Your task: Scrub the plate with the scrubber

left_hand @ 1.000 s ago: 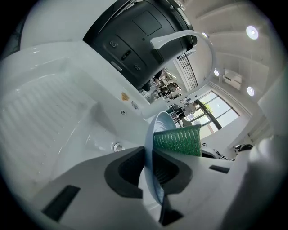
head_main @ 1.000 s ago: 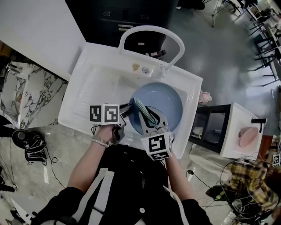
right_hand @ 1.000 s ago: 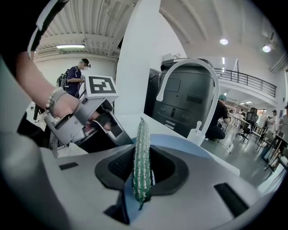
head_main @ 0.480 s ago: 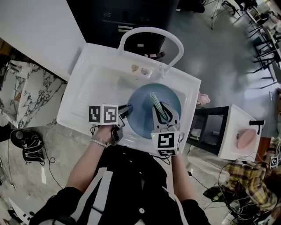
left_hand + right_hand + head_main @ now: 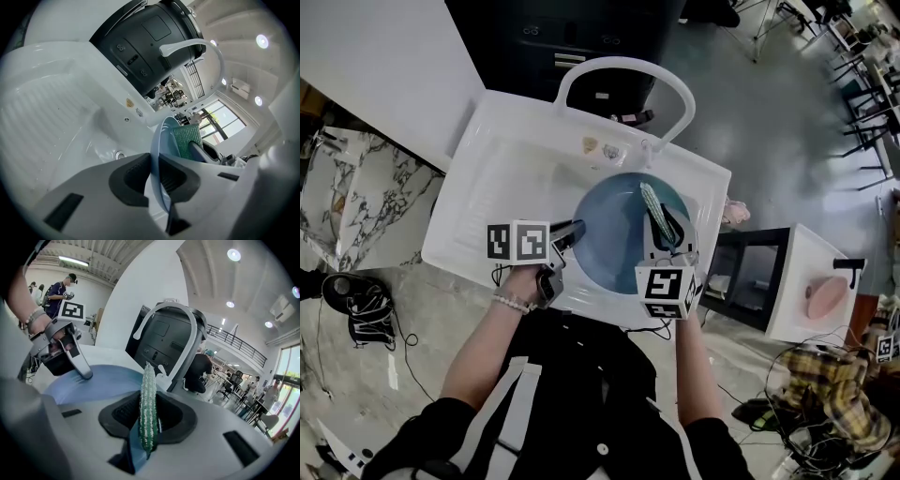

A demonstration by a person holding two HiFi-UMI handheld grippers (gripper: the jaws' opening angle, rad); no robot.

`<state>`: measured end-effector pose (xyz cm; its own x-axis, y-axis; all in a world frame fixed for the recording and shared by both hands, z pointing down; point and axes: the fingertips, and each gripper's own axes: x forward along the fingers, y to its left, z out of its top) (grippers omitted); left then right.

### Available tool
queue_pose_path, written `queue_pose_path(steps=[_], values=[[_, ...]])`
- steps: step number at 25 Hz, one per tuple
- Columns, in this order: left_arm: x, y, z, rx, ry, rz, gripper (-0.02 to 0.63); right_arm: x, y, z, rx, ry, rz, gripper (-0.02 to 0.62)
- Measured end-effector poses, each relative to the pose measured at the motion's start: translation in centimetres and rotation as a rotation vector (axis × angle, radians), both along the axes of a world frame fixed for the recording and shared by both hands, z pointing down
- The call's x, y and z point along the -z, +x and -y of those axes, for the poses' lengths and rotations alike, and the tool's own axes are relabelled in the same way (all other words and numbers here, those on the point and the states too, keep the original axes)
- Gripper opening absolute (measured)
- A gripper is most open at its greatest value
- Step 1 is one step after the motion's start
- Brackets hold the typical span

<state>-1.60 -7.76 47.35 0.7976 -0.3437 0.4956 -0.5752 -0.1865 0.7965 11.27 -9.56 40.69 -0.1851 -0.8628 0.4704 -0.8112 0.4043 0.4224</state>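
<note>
A light blue plate [image 5: 614, 234] sits tilted in the white sink [image 5: 516, 169]. My left gripper [image 5: 572, 231] is shut on the plate's left rim [image 5: 157, 154], the rim edge-on between its pads. My right gripper [image 5: 661, 223] is shut on a green scrubber [image 5: 652, 202], which lies against the right side of the plate's face. In the right gripper view the scrubber [image 5: 147, 404] stands edge-on between the jaws, with the blue plate [image 5: 98, 380] behind it and the left gripper [image 5: 86, 373] at the plate's far rim. The green scrubber [image 5: 187, 140] shows past the plate in the left gripper view.
A white arched faucet [image 5: 623, 75] stands at the sink's far edge. The ribbed draining board [image 5: 42, 117] lies to the left of the basin. A drain hole [image 5: 120, 154] shows in the basin floor. A dark cabinet [image 5: 572, 37] is behind the sink.
My right gripper has carried the scrubber across the plate's face from its left part to its right side. The left gripper and plate have kept still.
</note>
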Motion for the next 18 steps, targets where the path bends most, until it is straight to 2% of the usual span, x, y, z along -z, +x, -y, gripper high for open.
queue_pose_path(steps=[9,18], values=[[-0.1,-0.3,0.5,0.018,0.004,0.000,0.038,-1.5,-5.6,-3.4,0.189,-0.054,-0.014,0.095],[-0.1,-0.6,0.9,0.037,-0.005,-0.004,0.038,-2.2,-9.3,-7.6,0.379,-0.176,0.040,0.095]])
